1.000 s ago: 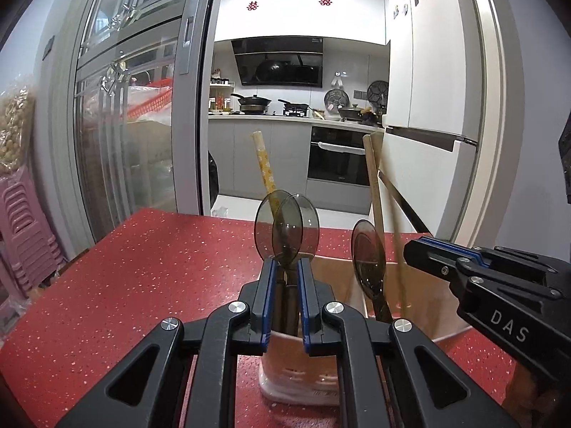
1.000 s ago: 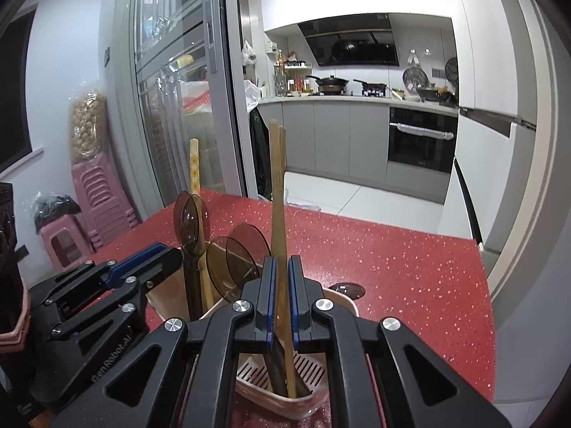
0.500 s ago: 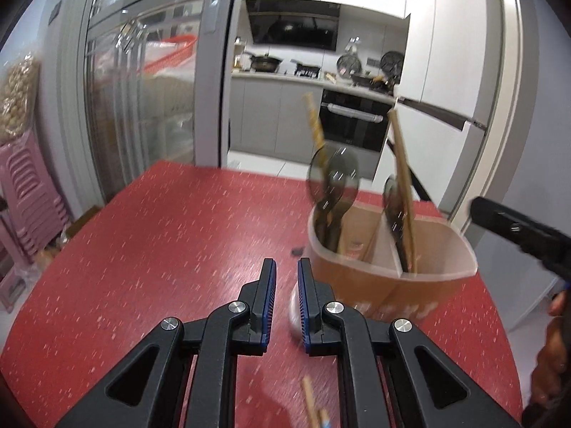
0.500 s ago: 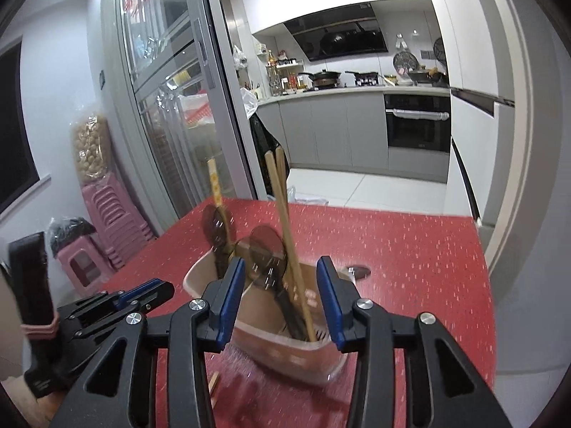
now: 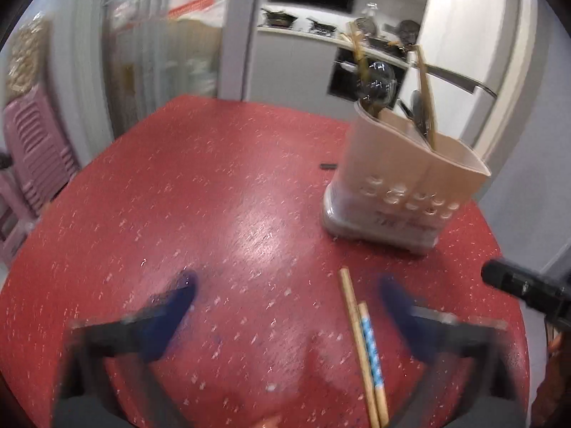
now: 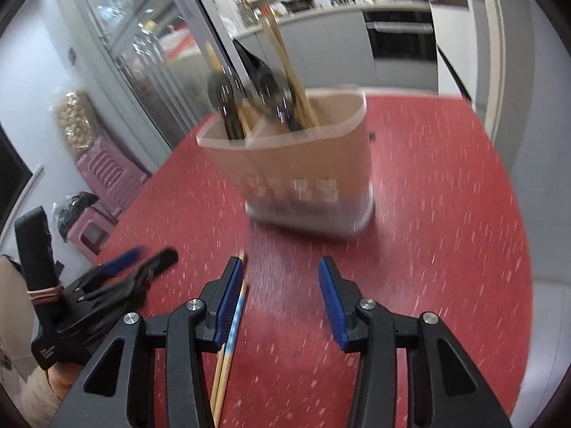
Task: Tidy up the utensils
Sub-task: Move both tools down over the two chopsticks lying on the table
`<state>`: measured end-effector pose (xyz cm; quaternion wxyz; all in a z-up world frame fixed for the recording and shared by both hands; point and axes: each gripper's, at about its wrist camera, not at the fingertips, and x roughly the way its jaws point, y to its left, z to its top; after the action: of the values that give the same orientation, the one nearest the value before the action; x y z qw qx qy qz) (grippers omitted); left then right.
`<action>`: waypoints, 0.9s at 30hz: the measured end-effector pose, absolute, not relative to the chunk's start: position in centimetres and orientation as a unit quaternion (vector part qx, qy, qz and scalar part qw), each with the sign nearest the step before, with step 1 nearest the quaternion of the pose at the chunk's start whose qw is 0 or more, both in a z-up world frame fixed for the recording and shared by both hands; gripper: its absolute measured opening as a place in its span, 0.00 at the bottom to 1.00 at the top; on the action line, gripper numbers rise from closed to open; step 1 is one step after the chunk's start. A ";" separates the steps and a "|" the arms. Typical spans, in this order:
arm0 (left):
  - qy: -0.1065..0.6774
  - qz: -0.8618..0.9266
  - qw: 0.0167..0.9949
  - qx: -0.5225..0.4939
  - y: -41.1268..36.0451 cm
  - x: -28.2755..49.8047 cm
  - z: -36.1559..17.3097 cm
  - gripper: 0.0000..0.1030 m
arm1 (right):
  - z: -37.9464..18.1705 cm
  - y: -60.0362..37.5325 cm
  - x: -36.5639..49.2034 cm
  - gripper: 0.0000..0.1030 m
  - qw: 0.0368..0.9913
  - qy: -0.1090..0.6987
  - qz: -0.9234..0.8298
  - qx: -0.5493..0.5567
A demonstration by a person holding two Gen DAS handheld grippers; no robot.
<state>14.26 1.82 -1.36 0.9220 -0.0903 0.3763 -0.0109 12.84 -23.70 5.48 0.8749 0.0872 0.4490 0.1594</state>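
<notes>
fingers blue-padded; beige holder holds utensils

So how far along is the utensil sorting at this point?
Mostly done: spoons and chopsticks stand in the beige holder. In hand: nothing; the left tool and right tool are both opening with nothing gripped. Left: one pair of chopsticks lying on the red table.

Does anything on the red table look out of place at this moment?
Yes. Two chopsticks lie loose on the red table, in front of the beige utensil holder, while the other chopsticks and the dark spoons stand inside it. Nothing looks spilled or broken.
</notes>
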 end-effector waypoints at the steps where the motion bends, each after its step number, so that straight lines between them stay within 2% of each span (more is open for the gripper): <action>1: 0.376 -0.012 0.922 -0.091 2.0 13.9 -1.6 1.00 | 4.8 -23.6 12.6 0.52 0.868 0.462 0.157 0.091; 4: 0.386 -0.006 0.919 -0.080 2.3 13.6 -2.0 1.00 | 3.3 -23.3 11.9 0.57 0.853 0.490 0.148 0.097; 17: 0.430 0.021 0.900 -0.072 4.2 12.1 -4.3 1.00 | 0.4 -20.6 9.8 0.57 0.827 0.545 0.119 0.069; 27: 0.433 0.029 0.897 -0.082 5.3 10.9 -4.9 1.00 | -1.2 -18.7 10.0 0.57 0.819 0.562 0.104 0.051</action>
<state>10.93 5.30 -4.88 0.8971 -0.0819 0.4333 0.0286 9.98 -18.73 -1.16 0.8188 0.0505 0.5622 0.1043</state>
